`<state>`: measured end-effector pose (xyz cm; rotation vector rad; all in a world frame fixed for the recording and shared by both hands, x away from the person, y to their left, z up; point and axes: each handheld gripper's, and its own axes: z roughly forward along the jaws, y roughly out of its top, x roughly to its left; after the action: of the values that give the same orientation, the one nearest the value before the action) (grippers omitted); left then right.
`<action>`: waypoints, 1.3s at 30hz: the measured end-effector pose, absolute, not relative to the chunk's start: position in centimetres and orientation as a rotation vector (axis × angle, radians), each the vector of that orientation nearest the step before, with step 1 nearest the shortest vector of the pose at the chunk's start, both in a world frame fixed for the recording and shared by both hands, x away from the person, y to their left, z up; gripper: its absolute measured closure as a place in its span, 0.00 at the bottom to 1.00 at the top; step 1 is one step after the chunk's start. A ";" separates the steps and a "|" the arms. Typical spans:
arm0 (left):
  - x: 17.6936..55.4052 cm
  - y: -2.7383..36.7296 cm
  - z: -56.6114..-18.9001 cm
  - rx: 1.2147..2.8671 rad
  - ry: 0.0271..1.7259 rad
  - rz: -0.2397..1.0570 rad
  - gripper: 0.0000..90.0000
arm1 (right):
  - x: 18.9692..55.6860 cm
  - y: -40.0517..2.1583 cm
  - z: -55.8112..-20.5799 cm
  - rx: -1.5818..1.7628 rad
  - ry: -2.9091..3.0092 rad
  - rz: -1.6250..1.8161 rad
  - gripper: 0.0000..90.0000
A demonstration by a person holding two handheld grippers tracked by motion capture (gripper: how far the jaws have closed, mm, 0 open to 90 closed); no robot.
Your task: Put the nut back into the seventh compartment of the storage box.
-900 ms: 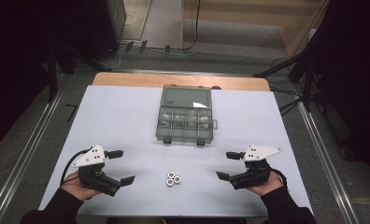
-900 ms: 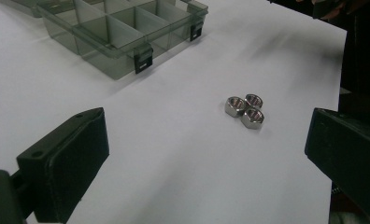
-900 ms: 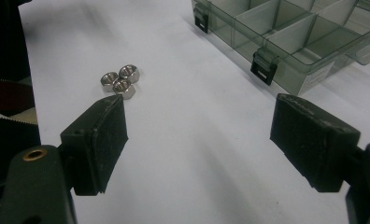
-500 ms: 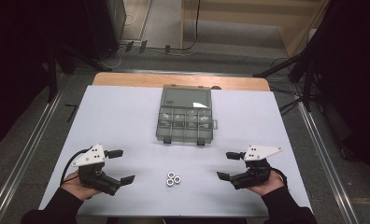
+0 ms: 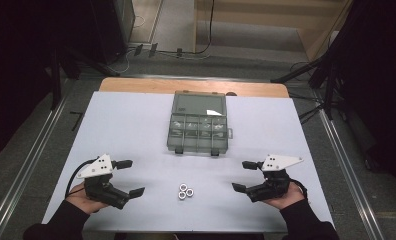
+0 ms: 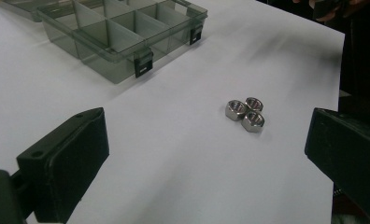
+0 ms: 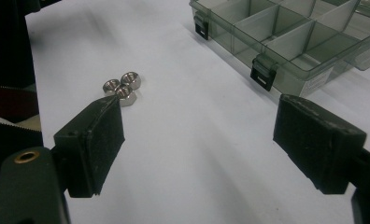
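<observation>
White sheeting covers the table (image 5: 136, 130), which stands on a grey floor with dark stands and cables at the margins. At the far centre lies a smoke-tinted compartment box (image 5: 198, 122) with its lid folded open away from the person, so every divided cell is reachable from the near side; its two black latches face the grippers. Three steel hex nuts (image 5: 186, 191) lie touching one another in a tight cluster on the bare sheet, between the two hands and well short of the box — a likely staging spot from which either side can reach them. The left gripper (image 5: 128, 177) and the right gripper (image 5: 242, 176) rest low near the table's front edge, each held in a hand and angled inward toward the nuts. Both sets of jaws stand wide apart with nothing between them, as the left gripper view and the right gripper view confirm. Judged from this layout, neither hand has begun a pick — the symmetric pose reads as a ready position.
</observation>
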<state>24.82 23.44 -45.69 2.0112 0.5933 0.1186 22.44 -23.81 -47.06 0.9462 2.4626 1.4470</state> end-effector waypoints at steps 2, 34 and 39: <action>24.9 23.4 -45.7 2.010 0.591 0.118 0.00 | 22.5 -23.9 -47.0 0.943 2.465 1.439 0.20; 27.8 22.2 -45.6 1.989 0.581 0.074 0.00 | 24.1 -20.1 -46.8 0.793 2.486 1.522 0.23; 27.3 22.4 -45.7 2.004 0.576 0.089 0.00 | 24.5 -18.5 -46.9 0.746 2.524 1.519 0.23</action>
<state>27.35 22.45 -45.71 2.0042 0.5760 0.0890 24.52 -18.51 -46.92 0.7463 2.5237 1.5189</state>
